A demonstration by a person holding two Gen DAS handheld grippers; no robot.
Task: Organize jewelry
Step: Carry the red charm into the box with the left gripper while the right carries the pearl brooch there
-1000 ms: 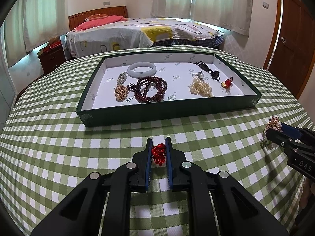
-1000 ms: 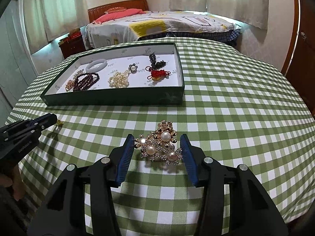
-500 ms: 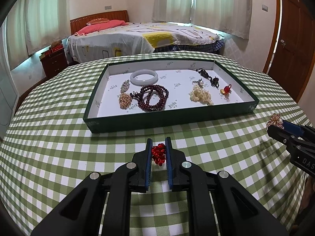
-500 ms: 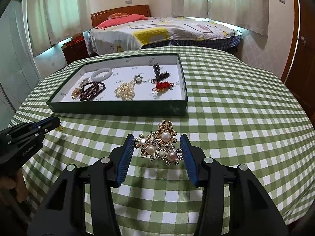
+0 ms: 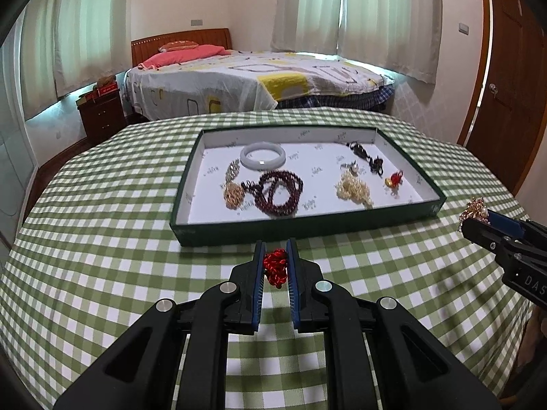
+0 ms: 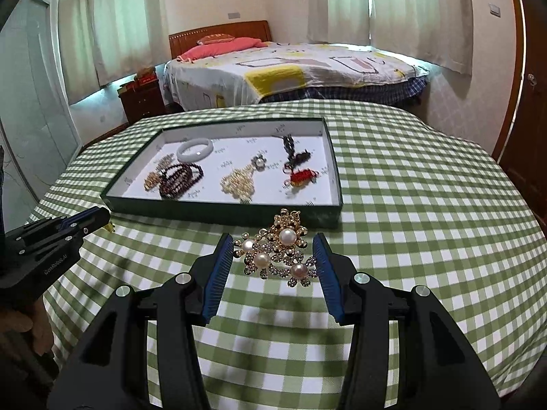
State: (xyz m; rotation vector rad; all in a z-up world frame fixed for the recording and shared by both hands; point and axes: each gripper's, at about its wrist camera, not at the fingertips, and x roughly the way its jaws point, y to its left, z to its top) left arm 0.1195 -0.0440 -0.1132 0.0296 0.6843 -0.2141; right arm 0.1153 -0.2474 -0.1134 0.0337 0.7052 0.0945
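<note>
The small red knotted-cord ornament (image 5: 275, 265) sits clamped in our left gripper (image 5: 275, 256) above the green-checked tablecloth (image 5: 102, 256), just short of the dark green tray's (image 5: 307, 227) near edge, while our right gripper (image 6: 273, 251) grips a gold pearl-flower brooch (image 6: 278, 253).

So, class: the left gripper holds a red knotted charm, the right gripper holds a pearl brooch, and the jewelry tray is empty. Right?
Not quite. The tray is not empty: the left wrist view shows a pale bangle, dark beads and other pieces inside. The rest stands.
</note>
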